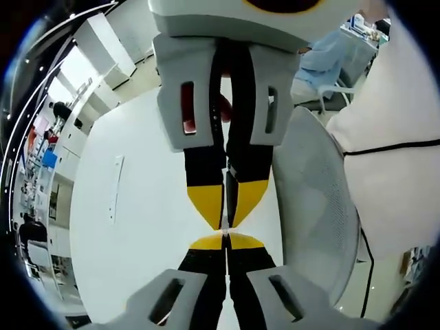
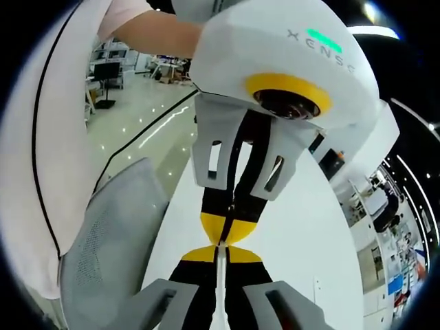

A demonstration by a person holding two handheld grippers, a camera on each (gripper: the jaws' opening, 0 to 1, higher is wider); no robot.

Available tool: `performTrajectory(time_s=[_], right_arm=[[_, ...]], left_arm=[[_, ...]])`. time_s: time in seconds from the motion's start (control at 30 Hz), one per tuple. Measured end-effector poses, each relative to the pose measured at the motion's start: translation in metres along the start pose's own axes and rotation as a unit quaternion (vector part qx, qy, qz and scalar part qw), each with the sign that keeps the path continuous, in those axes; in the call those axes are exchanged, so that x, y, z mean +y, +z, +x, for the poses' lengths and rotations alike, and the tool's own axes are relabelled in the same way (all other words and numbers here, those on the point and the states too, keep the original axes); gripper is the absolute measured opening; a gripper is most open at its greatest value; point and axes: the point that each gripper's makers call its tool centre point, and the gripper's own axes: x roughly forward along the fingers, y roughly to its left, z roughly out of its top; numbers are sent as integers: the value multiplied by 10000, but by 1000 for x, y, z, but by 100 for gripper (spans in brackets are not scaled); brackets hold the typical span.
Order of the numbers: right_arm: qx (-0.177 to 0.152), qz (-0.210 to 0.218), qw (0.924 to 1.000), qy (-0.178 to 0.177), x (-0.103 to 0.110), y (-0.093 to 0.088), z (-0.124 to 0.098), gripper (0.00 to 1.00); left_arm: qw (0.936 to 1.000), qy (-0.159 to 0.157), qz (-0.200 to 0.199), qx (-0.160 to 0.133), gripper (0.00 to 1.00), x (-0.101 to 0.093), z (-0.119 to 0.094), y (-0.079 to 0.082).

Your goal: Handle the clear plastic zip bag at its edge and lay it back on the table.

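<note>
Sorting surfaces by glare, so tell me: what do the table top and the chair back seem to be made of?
Table top: probably white laminate or painted board. It looks smooth and even, with a matte to satin finish and no grain.
Chair back: grey woven mesh, likely plastic fibre. A fine grid of small holes shows across its curved surface.
</note>
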Motion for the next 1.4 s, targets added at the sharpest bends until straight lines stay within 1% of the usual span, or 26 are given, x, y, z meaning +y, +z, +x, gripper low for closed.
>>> performTrajectory(time_s=[0.67, 0.7, 0.97, 1.4], right_arm=[[11, 59, 10000, -42, 1, -2, -4, 0], [71, 33, 10000, -51, 0, -4, -5, 0], [152, 94, 9998, -68, 2, -14, -11, 0], [253, 170, 9995, -115, 0, -26, -19, 0]], left_arm=[[10000, 13, 4, -56, 0, 0, -2, 2], [10000, 32, 38, -2, 0, 0, -1, -1], [10000, 54, -25, 32, 0, 0, -3, -7], [9999, 85, -66, 24, 0, 1, -6, -9]])
